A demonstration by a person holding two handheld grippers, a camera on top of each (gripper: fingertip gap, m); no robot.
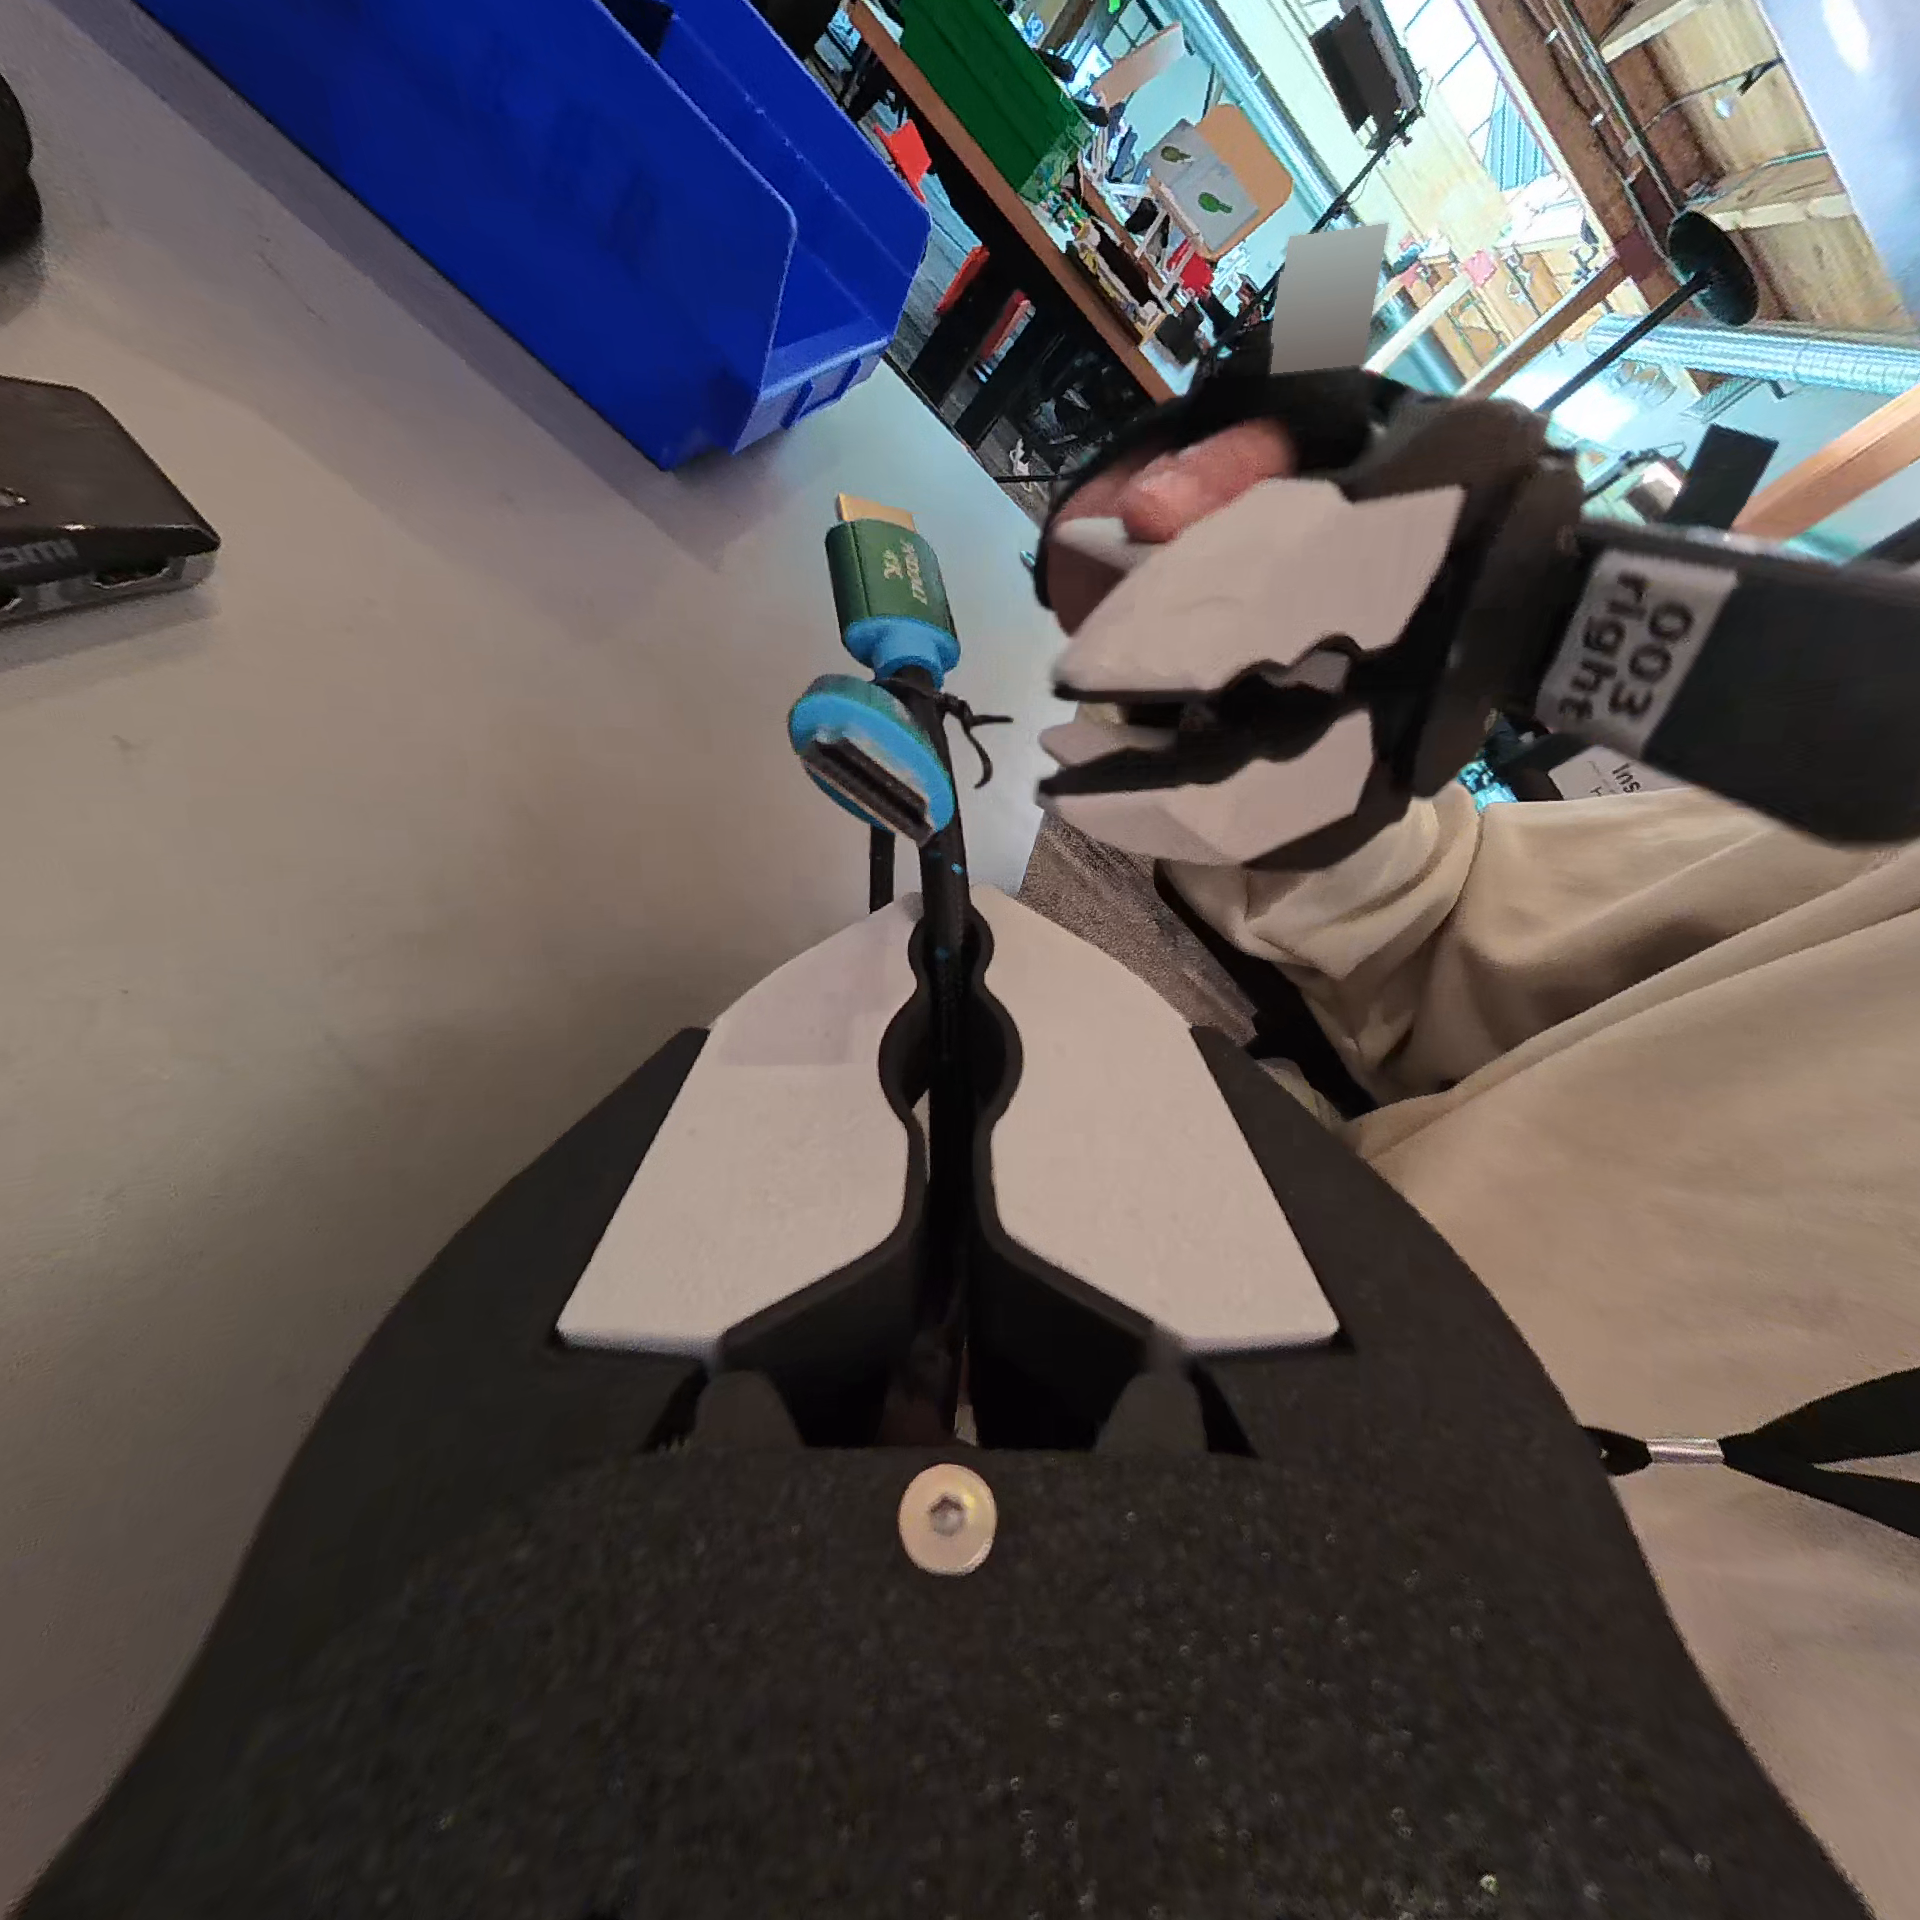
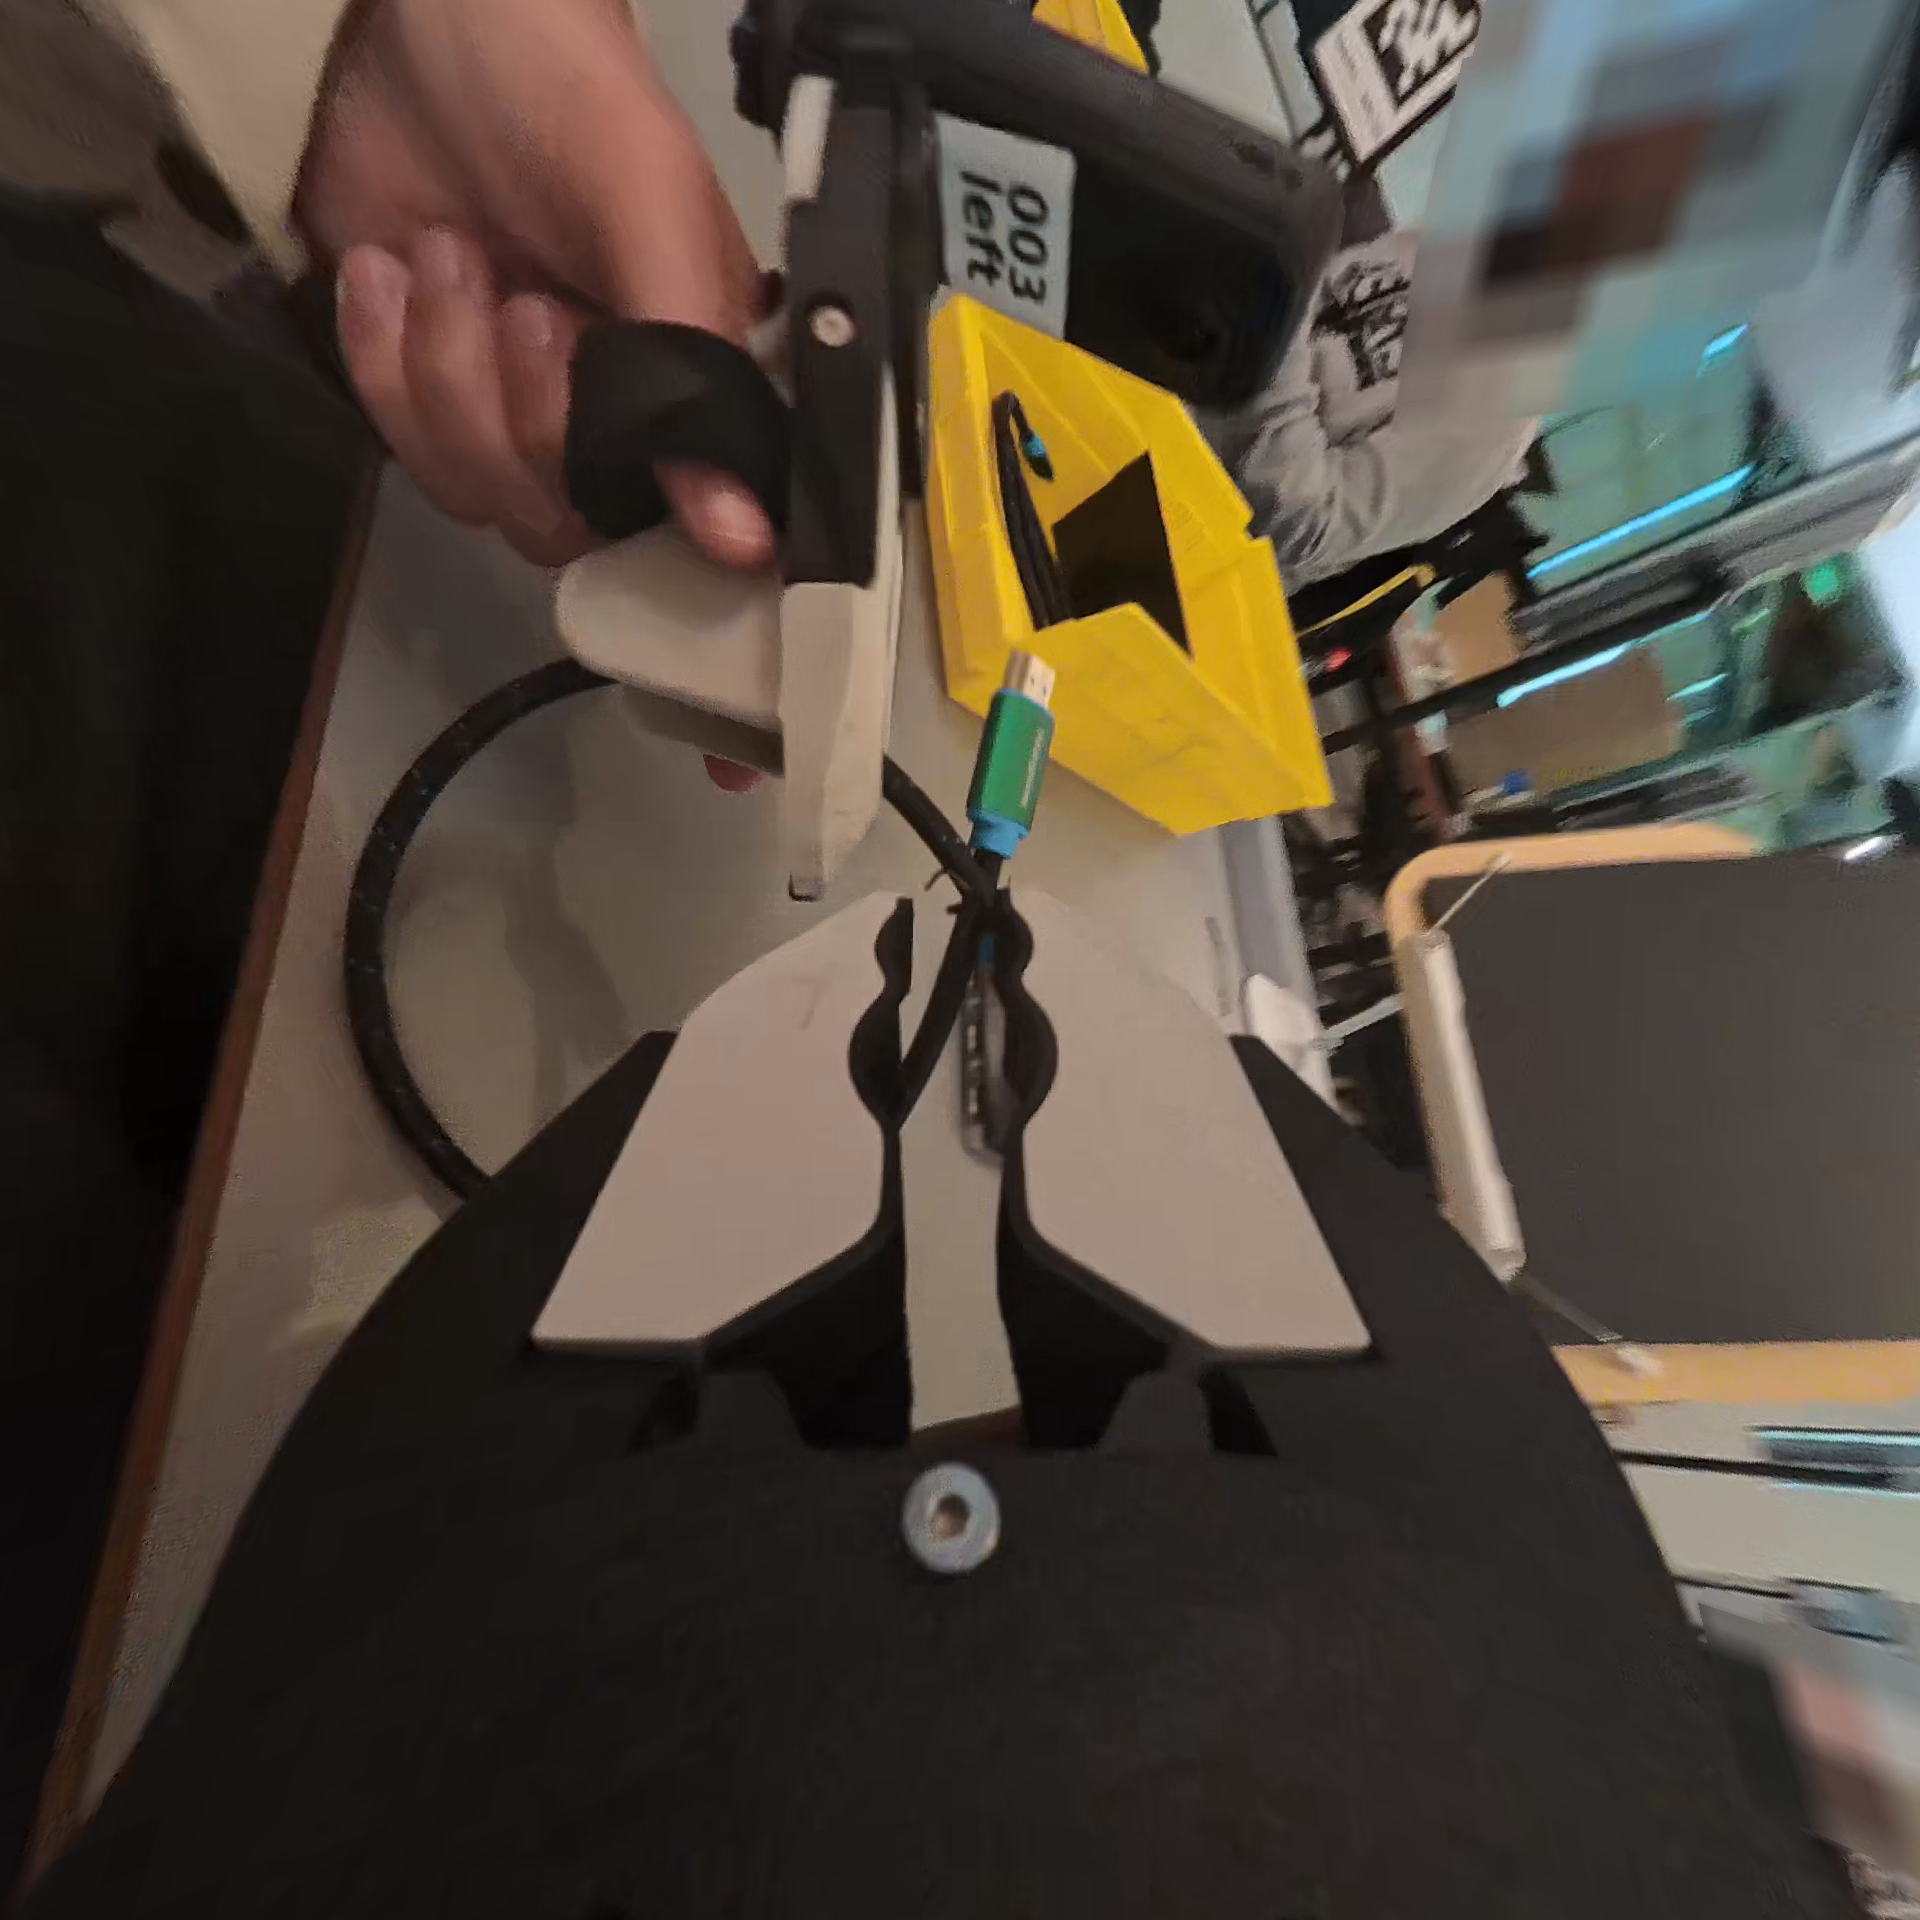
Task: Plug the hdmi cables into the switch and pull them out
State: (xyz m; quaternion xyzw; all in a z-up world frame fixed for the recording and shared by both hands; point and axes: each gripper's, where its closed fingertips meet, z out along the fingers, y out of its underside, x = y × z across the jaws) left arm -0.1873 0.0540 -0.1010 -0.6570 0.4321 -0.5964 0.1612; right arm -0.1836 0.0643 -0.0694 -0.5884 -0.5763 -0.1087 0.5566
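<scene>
My left gripper (image 1: 951, 914) is shut on a black braided HDMI cable (image 1: 948, 997). Two green-and-blue plugs stick out past its tips: one upright (image 1: 888, 587), one bent toward the camera (image 1: 873, 774). My right gripper (image 1: 1049, 738) hovers just right of the plugs, its jaws slightly apart. In the right wrist view, the right gripper (image 2: 956, 904) has the cable (image 2: 935, 1018) showing in the gap between its fingers, with a green plug (image 2: 1013, 758) beyond. The left gripper (image 2: 821, 831) shows there too. The black HDMI switch (image 1: 94, 520) lies on the table at the far left.
A blue bin (image 1: 623, 208) stands at the back of the white table (image 1: 416, 883). A yellow bin (image 2: 1122, 644) holding more cable sits behind the plugs. The cable loops over the table (image 2: 384, 883) near its front edge. A person's sleeve (image 1: 1558, 1039) is on the right.
</scene>
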